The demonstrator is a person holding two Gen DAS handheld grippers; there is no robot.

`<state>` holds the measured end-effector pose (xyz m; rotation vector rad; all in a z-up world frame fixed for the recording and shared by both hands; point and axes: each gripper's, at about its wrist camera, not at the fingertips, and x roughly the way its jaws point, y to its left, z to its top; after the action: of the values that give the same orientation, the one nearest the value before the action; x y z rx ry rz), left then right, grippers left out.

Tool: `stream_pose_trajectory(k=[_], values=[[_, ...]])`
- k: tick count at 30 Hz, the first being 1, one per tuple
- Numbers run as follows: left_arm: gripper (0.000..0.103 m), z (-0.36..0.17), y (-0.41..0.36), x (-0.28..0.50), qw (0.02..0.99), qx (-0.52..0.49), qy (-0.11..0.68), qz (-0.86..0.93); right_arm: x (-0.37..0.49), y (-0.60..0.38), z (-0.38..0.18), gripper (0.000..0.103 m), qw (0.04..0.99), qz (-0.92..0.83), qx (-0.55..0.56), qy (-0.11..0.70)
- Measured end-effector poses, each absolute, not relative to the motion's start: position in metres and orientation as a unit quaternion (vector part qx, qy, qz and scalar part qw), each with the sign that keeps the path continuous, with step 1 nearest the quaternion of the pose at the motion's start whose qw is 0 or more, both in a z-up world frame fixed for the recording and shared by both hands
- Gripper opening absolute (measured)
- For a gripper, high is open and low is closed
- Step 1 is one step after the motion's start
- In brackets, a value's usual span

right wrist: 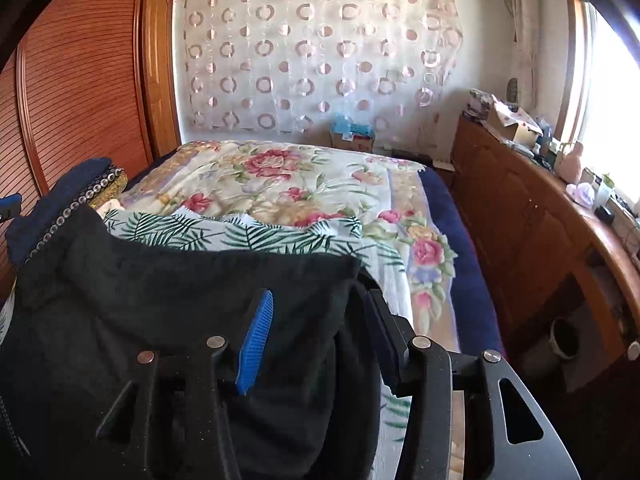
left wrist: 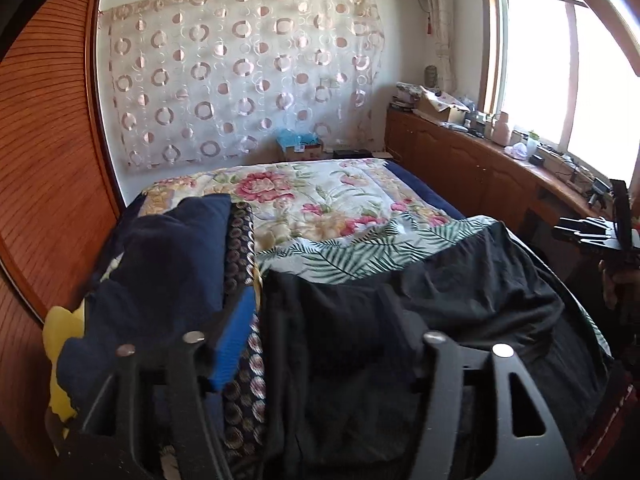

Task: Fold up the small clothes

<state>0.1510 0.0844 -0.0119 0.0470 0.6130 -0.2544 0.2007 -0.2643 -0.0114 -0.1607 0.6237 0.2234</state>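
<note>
The black garment [right wrist: 192, 300] lies spread and rumpled across the near end of the bed [right wrist: 460, 240], and everything here is placed from it. It sits on top of a palm-leaf cloth [right wrist: 240, 232], which peeks out along its far edge; beyond that runs the floral quilt [right wrist: 280, 176].

Right gripper [right wrist: 320, 328] is down over the garment's right-hand edge, jaws spread, blue pad [right wrist: 256, 344] on one side and dark pad on the other, with a ridge of black fabric rising between them. The pads do not look pressed on it, so nothing is pinched. Left gripper [left wrist: 316, 344] hangs over the garment's left side, jaws wide apart, black cloth showing in the gap, nothing gripped.

Just to the left of the garment stands a stack of folded clothes [left wrist: 176, 248], navy on top, with a patterned piece [left wrist: 240, 264] along its side. Well off to the right of it, a wooden cabinet [right wrist: 520, 216] runs under the window.

By my reckoning, this is the moment between folds. To do the next one well, each gripper should take an outer edge, catch a single clean layer, and lift evenly. The risk is snagging the palm-leaf cloth underneath, so pinch shallow, right at the hem.
</note>
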Motion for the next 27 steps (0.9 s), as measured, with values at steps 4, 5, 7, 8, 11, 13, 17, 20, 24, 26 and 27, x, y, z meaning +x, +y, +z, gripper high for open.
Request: stream_pose_trajectory(k=[4, 5, 7, 8, 11, 13, 17, 20, 24, 26, 27], values=[[0.078, -0.019, 0.080, 0.124, 0.941, 0.024, 0.305, -0.142, 0.171, -0.285, -0.016, 0.050, 0.938, 0.119, -0.053, 0.320], [0.078, -0.024, 0.079, 0.117, 0.941, 0.023, 0.307, -0.141, 0.167, -0.293, -0.020, 0.050, 0.937, 0.123, -0.045, 0.325], [0.078, -0.037, 0.080, 0.109, 0.937, 0.018, 0.320, -0.137, 0.163, -0.305, -0.034, 0.050, 0.932, 0.129, -0.038, 0.337], [0.078, -0.044, 0.079, 0.107, 0.934, 0.017, 0.329, -0.137, 0.162, -0.306, -0.038, 0.050, 0.929, 0.132, -0.037, 0.344], [0.078, -0.066, 0.081, 0.109, 0.924, 0.024, 0.361, -0.122, 0.163, -0.310, -0.044, 0.050, 0.918, 0.142, -0.026, 0.368], [0.078, -0.079, 0.083, 0.111, 0.918, 0.024, 0.377, -0.116, 0.162, -0.310, -0.048, 0.050, 0.912, 0.146, -0.022, 0.382], [0.078, -0.101, 0.088, 0.117, 0.904, 0.005, 0.411, -0.116, 0.170, -0.311, -0.054, 0.050, 0.904, 0.144, -0.018, 0.402], [0.078, -0.112, 0.086, 0.121, 0.897, 0.012, 0.427, -0.113, 0.184, -0.316, -0.052, 0.050, 0.901, 0.136, -0.011, 0.412], [0.078, -0.125, 0.081, 0.121, 0.893, 0.023, 0.438, -0.102, 0.200, -0.319, -0.048, 0.050, 0.901, 0.127, -0.012, 0.415], [0.079, -0.128, 0.077, 0.119, 0.895, 0.036, 0.434, -0.097, 0.203, -0.320, -0.045, 0.050, 0.901, 0.127, -0.008, 0.414], [0.080, -0.128, 0.075, 0.119, 0.895, 0.038, 0.434, -0.097, 0.204, -0.319, -0.045, 0.050, 0.901, 0.127, -0.011, 0.414]])
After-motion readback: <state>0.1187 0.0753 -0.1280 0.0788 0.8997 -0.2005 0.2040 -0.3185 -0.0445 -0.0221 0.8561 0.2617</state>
